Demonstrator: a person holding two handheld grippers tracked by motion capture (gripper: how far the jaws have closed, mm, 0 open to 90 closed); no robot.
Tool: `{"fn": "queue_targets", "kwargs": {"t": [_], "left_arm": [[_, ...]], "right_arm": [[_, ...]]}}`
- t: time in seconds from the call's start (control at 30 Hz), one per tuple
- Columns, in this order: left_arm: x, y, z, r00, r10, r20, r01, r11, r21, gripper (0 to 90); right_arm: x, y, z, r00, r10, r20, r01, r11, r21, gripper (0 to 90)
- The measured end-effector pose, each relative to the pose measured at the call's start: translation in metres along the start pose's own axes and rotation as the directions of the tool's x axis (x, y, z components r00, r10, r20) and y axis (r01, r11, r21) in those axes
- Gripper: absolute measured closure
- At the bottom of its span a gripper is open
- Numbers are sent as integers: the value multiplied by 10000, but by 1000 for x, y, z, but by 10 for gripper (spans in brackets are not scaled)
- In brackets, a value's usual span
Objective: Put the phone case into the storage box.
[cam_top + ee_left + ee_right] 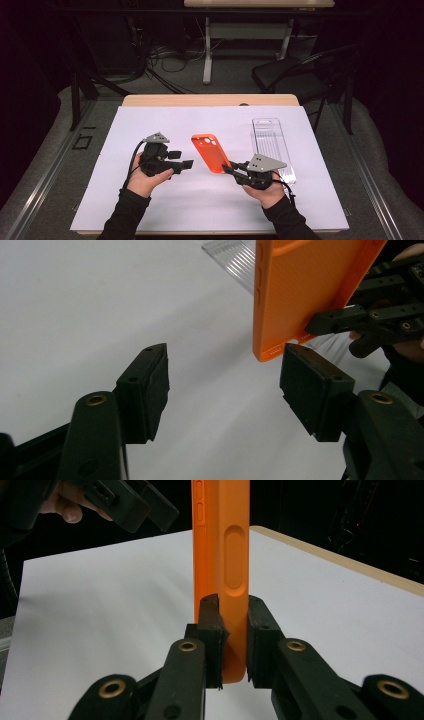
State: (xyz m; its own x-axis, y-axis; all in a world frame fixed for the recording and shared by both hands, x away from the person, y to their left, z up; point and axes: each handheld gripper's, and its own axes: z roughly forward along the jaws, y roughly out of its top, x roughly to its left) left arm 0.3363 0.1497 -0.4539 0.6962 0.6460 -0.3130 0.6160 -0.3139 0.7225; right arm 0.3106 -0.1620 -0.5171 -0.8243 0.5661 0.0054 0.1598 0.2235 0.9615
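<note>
There is one orange phone case [210, 152] and one clear plastic box [272, 145] lying on the bench [150, 210]. The right gripper [231, 169] pinches the case's end, holding it up. The left gripper [186, 159] has its fingers spread wide, just beside the case.

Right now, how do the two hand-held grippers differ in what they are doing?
The right hand-held gripper is shut on the orange phone case, clamping its lower edge, while the left hand-held gripper is open and holds nothing. In the left gripper view, the case hangs just beyond the left one's jaws, close to one of them, whereas the right one's jaws press it from both sides. Both are black, held in a hand above the white sheet, and carry a grey plate.
</note>
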Motion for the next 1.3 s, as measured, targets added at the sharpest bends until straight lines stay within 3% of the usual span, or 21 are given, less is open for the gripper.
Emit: {"fn": "queue_targets", "kwargs": {"t": [0.3, 0.67, 0.87, 1.07, 1.3], "left_arm": [[-4, 0, -2, 9999, 20, 110, -19, 9999, -120, 466], [-8, 1, -2, 9996, 104, 280, -91, 9989, -464, 501], [-7, 0, -2, 9988, -129, 478, 162, 9975, -692, 507], [-3, -1, -6, 9953, -478, 840, 562, 9933, -1006, 569], [0, -1, -5, 9936, -517, 1008, 630, 9916, -1129, 612]], "right_arm": [[1, -1, 1, 10000, 60, 37, -60, 10000, -70, 806], [1, -5, 3, 9993, 367, 21, -366, 9992, -135, 806], [3, -6, 5, 9991, 406, -94, -406, 9991, -76, 806], [6, -8, 7, 9990, 361, -250, -362, 9993, -3, 806], [11, -10, 12, 9984, 346, -439, -342, 9994, 93, 806]]}}
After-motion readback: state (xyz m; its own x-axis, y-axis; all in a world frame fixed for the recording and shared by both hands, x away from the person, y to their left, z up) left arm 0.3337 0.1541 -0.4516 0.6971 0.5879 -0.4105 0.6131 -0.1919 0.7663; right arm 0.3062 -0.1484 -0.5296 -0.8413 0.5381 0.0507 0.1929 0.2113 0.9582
